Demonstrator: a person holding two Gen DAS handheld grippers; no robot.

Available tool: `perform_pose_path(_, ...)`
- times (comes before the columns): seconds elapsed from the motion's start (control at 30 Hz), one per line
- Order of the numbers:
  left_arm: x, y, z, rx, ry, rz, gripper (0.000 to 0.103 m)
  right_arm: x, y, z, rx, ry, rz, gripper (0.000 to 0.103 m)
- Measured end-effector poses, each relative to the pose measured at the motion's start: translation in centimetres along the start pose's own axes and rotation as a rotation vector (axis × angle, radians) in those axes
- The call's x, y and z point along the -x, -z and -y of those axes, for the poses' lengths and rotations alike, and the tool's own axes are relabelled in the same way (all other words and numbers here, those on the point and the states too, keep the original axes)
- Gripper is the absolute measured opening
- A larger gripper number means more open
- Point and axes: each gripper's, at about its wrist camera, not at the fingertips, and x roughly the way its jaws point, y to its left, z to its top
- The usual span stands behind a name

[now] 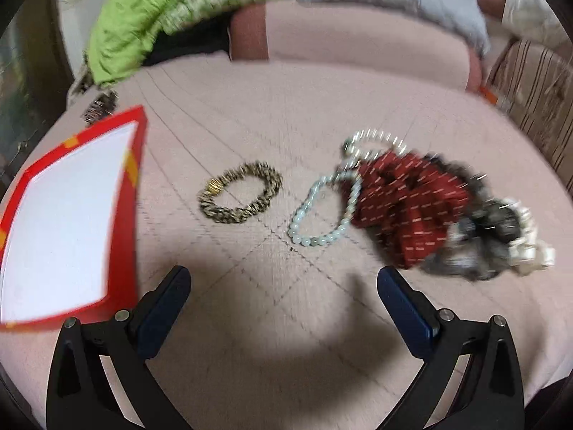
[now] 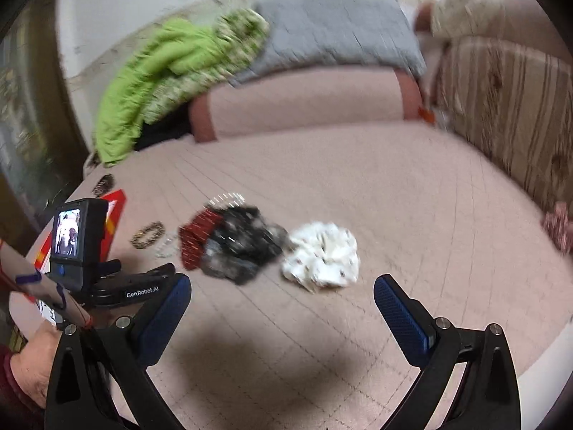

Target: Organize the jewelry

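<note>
On the pink quilted bed lie a leopard-pattern bracelet (image 1: 240,193) with a gold bead, a pale green bead bracelet (image 1: 324,211) and a clear bead bracelet (image 1: 374,139). A red scrunchie (image 1: 408,208), a dark grey scrunchie (image 1: 480,247) and a white scrunchie (image 2: 322,252) lie beside them. A red box with a white lining (image 1: 68,218) stands open at the left. My left gripper (image 1: 283,286) hovers open just short of the bracelets. My right gripper (image 2: 283,294) is open in front of the white scrunchie. Both hold nothing.
A green blanket (image 2: 154,82), a grey pillow (image 2: 333,28) and a pink bolster (image 2: 304,100) lie at the bed's far end. A striped cushion (image 2: 508,100) borders the right side. A hand (image 2: 32,362) holds the left gripper's handle at the lower left.
</note>
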Motion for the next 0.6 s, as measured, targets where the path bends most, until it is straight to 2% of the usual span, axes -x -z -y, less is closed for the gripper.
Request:
perform_pose_path(0.03,1.1,0.3,0.0,-0.001,0.008,0.017,0.103,0.3,-0.1,-0.7,0.024,-0.006,0.014,0.103)
perform_pose_path(0.17,7.8,2.0,-0.2,-0.064,-0.016,0.180,0.103,1.2,0.1,-1.0,0.034,-0.045,0.052,0.103)
perform_pose_path(0.27,10.4,2.7,-1.1,-0.057,-0.036,0.254,0.103,0.9,0.4,-0.6,0.005,-0.054,0.048,0.103)
perform_pose_path(0.4,11.3,2.7,-2.3,-0.039,-0.048,0.267,0.103,0.6,0.8,-0.5,-0.027,-0.063,0.034,0.103)
perform_pose_path(0.6,11.5,2.1,-2.6,-0.024,-0.053,0.282,0.103,0.6,1.0,-1.4,0.009,-0.052,0.036,0.103)
